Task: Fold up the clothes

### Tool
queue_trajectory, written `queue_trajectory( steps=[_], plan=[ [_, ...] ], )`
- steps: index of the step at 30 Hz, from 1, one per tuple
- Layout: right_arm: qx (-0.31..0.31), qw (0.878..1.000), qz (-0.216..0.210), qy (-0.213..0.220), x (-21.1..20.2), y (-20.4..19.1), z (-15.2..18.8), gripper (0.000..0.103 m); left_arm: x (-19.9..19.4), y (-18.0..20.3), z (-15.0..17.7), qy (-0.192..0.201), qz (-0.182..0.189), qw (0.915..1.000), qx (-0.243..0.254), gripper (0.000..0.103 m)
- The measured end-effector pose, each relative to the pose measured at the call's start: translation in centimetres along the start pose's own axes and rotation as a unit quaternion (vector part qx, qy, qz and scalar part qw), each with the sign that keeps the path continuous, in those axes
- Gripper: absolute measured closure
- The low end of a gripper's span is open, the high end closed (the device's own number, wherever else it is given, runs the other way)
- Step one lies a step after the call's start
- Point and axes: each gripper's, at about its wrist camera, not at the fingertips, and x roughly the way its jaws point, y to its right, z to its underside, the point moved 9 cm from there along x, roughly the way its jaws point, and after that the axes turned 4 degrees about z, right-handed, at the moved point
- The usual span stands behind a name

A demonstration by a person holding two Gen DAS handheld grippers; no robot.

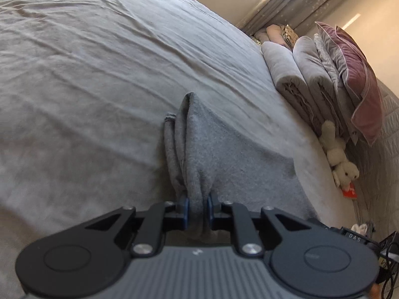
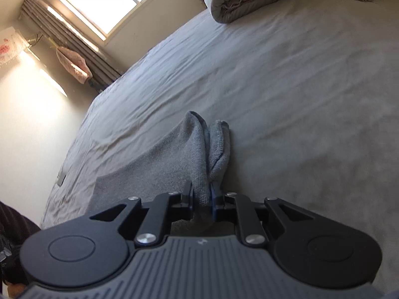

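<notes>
A grey knit garment (image 1: 224,159) hangs above the bed, stretched between both grippers. My left gripper (image 1: 198,205) is shut on a bunched edge of it, and folds of the cloth rise beyond the blue pads. In the right wrist view the same grey garment (image 2: 159,164) spreads to the left, with my right gripper (image 2: 202,196) shut on its other bunched edge. The part of the cloth below each gripper body is hidden.
A wide bed (image 1: 99,74) with a wrinkled grey sheet fills both views. Folded quilts (image 1: 299,74), a purple pillow (image 1: 354,74) and a white plush toy (image 1: 336,154) line its head. A window (image 2: 109,2) with curtains stands beyond the bed. A dark sleeve (image 2: 12,224) shows at lower left.
</notes>
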Motion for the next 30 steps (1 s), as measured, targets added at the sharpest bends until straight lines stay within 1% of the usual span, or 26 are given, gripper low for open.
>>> queue_trajectory(
  steps=[3,5,7,9,13,14,15,16,17,18,20,21,23,25,26,28,29,30],
  plan=[
    [-0.005,1.000,0.004,-0.019,-1.6,0.7,3.3,0.090,-2.0,-0.2,2.6,0.005,-0.031,0.9987,0.040,0.089],
    [-0.015,1.000,0.009,-0.015,-2.3,0.8,4.9,0.091,-2.7,-0.3,3.7,0.011,-0.042,0.9977,0.052,0.089],
    [-0.033,0.999,0.014,-0.012,-2.6,0.6,5.8,0.092,-2.8,-0.5,4.4,0.015,-0.048,0.9970,0.060,0.090],
    [-0.062,0.998,0.022,-0.003,-2.3,0.4,5.8,0.092,-2.4,-0.8,4.3,0.022,-0.048,0.9963,0.067,0.089],
    [-0.088,0.996,0.027,0.013,-1.6,-0.2,5.1,0.090,-1.9,-1.3,4.0,0.033,-0.042,0.9965,0.065,0.087],
    [-0.096,0.995,0.030,0.020,-1.7,-0.4,4.8,0.090,-2.0,-1.4,4.0,0.035,-0.041,0.9965,0.063,0.085],
    [-0.105,0.994,0.034,0.027,-1.9,-0.5,4.5,0.090,-2.1,-1.5,4.0,0.037,-0.042,0.9966,0.061,0.080],
    [-0.113,0.992,0.037,0.034,-2.0,-0.6,4.3,0.089,-2.2,-1.7,4.0,0.038,-0.043,0.9966,0.059,0.078],
    [-0.122,0.991,0.040,0.042,-2.1,-0.8,4.0,0.085,-2.4,-1.8,3.9,0.040,-0.045,0.9966,0.058,0.070],
    [-0.131,0.989,0.044,0.049,-2.2,-0.9,3.8,0.083,-2.8,-2.2,3.8,0.042,-0.051,0.9963,0.054,0.065],
    [-0.147,0.986,0.051,0.063,-2.5,-1.2,3.2,0.082,-3.9,-2.4,2.8,0.062,-0.065,0.9944,0.055,0.066],
    [-0.156,0.984,0.054,0.070,-2.6,-1.3,3.0,0.082,-4.5,-2.5,2.2,0.073,-0.074,0.9929,0.059,0.068],
    [-0.174,0.979,0.059,0.084,-2.9,-1.7,2.5,0.082,-5.8,-1.4,0.4,0.112,-0.100,0.9835,0.101,0.069],
    [-0.225,0.969,0.037,0.090,-2.4,-3.7,2.3,0.082,-5.9,0.8,-0.5,0.126,-0.096,0.9759,0.150,0.066],
    [-0.250,0.963,0.025,0.093,-2.2,-4.7,2.2,0.082,-5.3,2.1,-0.7,0.125,-0.094,0.9718,0.176,0.066],
    [-0.301,0.949,0.006,0.095,-1.3,-6.9,2.4,0.082,-3.3,4.4,-0.6,0.117,-0.100,0.9605,0.232,0.063],
    [-0.319,0.944,-0.005,0.087,-0.3,-7.8,2.8,0.082,-2.1,5.2,-0.4,0.113,-0.102,0.9551,0.254,0.061],
    [-0.337,0.938,-0.014,0.079,0.7,-8.7,3.2,0.082,-0.8,5.7,-0.3,0.108,-0.105,0.9512,0.269,0.061]
  ],
)
